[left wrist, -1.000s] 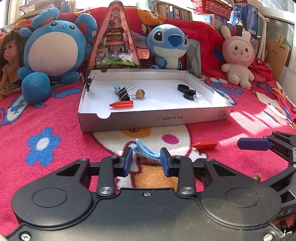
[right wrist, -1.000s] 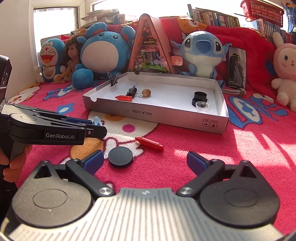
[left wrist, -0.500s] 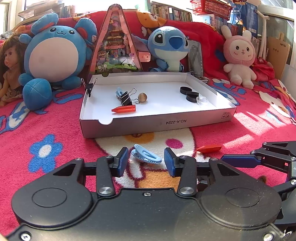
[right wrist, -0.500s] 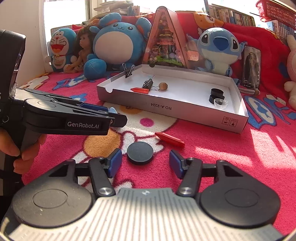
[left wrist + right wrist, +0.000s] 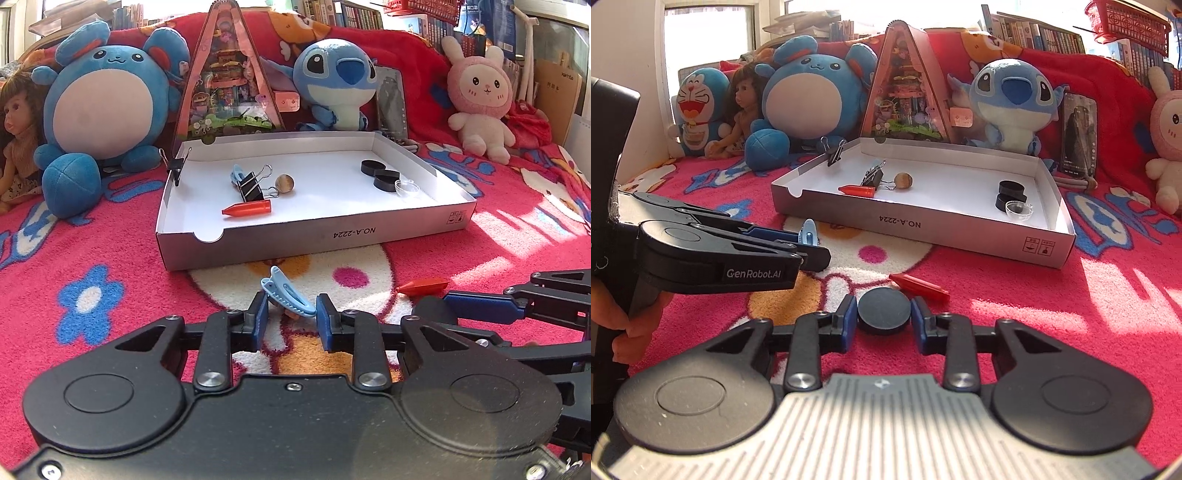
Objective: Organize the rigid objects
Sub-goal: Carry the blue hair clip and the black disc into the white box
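On the pink blanket, my left gripper (image 5: 291,314) has its jaws closing on a light-blue hair clip (image 5: 286,293); both pads touch the clip. The right wrist view shows it from the side, with the hair clip (image 5: 809,232) poking out at its tip. My right gripper (image 5: 884,315) has its jaws closing on a flat black disc (image 5: 884,310), and both pads press its rim. A red pointed piece (image 5: 919,286) lies just beyond the disc. The white cardboard tray (image 5: 306,236) behind holds another red piece (image 5: 247,208), a binder clip (image 5: 253,184), a wooden bead (image 5: 285,182) and black discs (image 5: 380,173).
A clear dome (image 5: 406,188) sits in the tray's right corner and a small binder clip (image 5: 177,166) is clipped on its left rim. Plush toys (image 5: 103,107), a doll and a triangular display (image 5: 229,85) line the back. A person's hand (image 5: 624,328) holds the left gripper.
The right jaws went from wide open to closed against the black disc. The left jaws widened slightly around the hair clip, then closed on it. Neither hand moved much.
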`<state>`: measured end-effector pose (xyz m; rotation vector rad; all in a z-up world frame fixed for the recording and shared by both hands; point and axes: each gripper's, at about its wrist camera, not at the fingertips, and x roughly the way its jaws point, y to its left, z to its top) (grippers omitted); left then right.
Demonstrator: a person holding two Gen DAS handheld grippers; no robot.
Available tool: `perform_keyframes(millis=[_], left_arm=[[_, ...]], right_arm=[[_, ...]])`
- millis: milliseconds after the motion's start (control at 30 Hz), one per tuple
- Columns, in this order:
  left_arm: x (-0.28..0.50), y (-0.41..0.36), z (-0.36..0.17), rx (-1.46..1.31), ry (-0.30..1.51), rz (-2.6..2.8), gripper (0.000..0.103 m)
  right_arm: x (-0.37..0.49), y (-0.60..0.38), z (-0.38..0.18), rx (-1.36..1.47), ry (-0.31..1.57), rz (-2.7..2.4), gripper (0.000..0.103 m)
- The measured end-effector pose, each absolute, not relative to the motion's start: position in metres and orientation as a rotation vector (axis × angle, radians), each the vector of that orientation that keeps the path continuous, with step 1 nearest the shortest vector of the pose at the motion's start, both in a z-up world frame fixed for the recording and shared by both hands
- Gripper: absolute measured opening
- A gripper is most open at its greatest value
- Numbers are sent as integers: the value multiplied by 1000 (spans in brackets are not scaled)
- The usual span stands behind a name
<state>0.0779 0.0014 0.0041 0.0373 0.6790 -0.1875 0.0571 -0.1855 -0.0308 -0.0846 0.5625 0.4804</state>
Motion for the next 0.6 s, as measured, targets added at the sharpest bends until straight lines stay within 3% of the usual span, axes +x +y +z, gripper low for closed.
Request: perform_keyframes(millis=[600], left_arm=[[89,14,46,-40,612,-175,26]], right_arm=[[80,-214,0,-16,497,338,37]])
